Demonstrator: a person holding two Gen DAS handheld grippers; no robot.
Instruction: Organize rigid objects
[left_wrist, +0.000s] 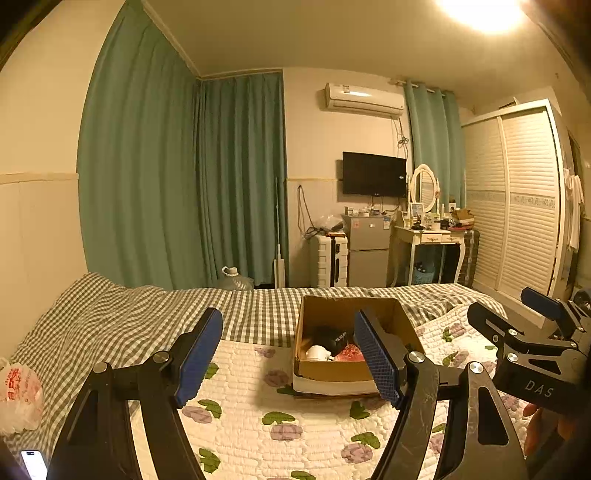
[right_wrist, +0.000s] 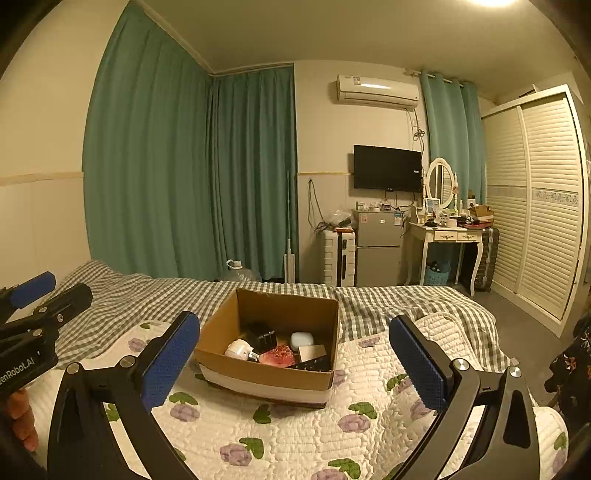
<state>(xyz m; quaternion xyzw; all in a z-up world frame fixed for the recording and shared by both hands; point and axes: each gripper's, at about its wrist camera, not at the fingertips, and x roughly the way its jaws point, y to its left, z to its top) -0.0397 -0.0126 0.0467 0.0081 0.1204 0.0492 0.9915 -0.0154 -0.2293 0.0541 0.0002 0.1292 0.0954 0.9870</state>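
Both the left gripper (left_wrist: 288, 350) and right gripper (right_wrist: 295, 354) hover wide open and empty-handed, a filled cardboard box (right_wrist: 271, 373) ahead on the quilt (right_wrist: 295, 435).

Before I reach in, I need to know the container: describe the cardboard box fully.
The cardboard box is brown, open-topped, with a pale band around its base. It sits upright on the floral quilt, beside the checked sheet. Inside lie several small items, among them a white rounded case and a black block. Neither pair of tongs touches it.

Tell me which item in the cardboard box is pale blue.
The small rounded case near the far right of the cardboard box; its neighbours are white, black or red.
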